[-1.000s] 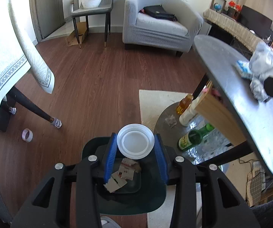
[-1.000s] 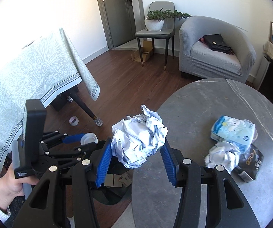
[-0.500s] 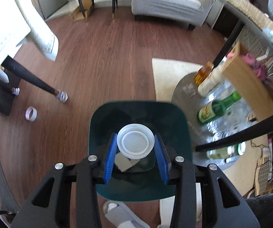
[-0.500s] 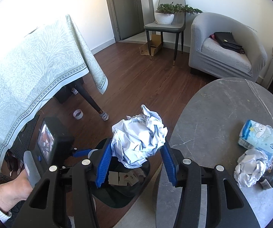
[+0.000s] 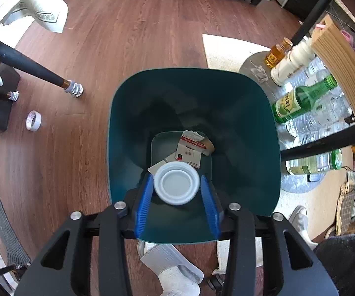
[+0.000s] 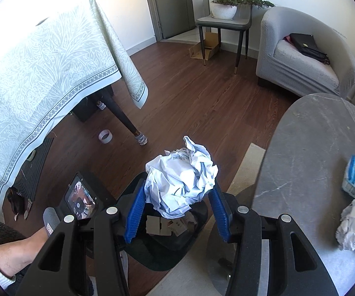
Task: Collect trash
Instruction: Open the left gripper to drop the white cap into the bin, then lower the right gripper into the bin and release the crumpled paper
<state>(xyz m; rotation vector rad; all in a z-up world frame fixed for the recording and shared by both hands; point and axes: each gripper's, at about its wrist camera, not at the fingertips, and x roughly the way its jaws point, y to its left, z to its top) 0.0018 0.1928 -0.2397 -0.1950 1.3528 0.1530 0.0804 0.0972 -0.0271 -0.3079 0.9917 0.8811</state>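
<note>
1. White plastic lid, light, stiff, slick at the rim: loose between the left tongs, just now easing apart, over the teal bin.
2. Crumpled paper ball, soft, springy: squeezed across its middle by the right tongs, above the bin, beside the table.

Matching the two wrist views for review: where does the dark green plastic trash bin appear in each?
Left wrist: dark green plastic trash bin fills the centre, seen from above.
Right wrist: low centre, mostly behind the crumpled white paper ball.
Shared landmark: roll of white tape on the floor.
</note>
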